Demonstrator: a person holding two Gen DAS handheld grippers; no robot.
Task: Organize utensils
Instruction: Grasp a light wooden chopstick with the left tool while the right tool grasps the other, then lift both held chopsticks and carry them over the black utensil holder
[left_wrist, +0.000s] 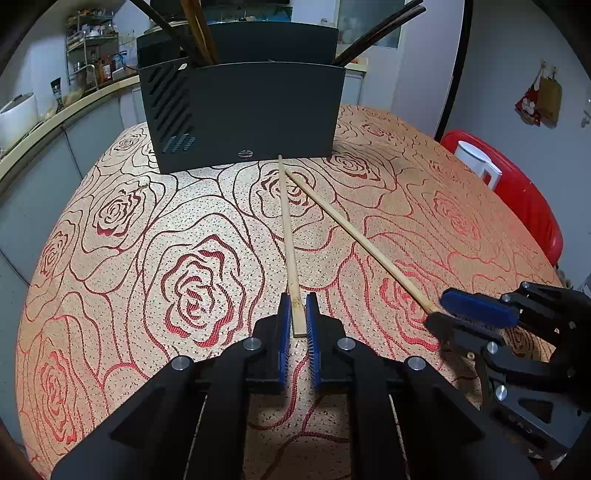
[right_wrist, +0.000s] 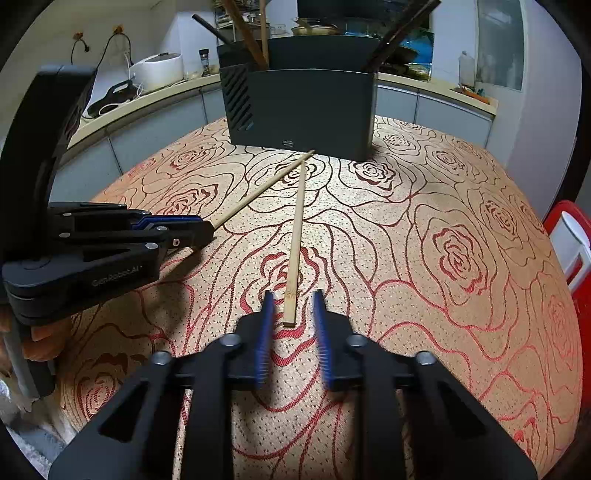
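Two pale wooden chopsticks lie on the rose-patterned tablecloth (left_wrist: 147, 229), their far tips nearly meeting in front of a dark grey utensil holder (left_wrist: 251, 110) that has dark and wooden chopsticks standing in it. My left gripper (left_wrist: 298, 300) is shut on the near end of one chopstick (left_wrist: 288, 229); the right wrist view shows it (right_wrist: 207, 229) clamped on that stick (right_wrist: 258, 192). My right gripper (right_wrist: 293, 300) straddles the near end of the other chopstick (right_wrist: 295, 240). Its blurred blue pads (right_wrist: 266, 317) stand a little off the stick on both sides, so it is open.
A red chair (left_wrist: 524, 199) with a white jug (left_wrist: 476, 162) on it stands at the table's right edge. Behind the holder (right_wrist: 306, 110) runs a kitchen counter with a white rice cooker (right_wrist: 159, 70) and shelves. The table edge curves away on the left.
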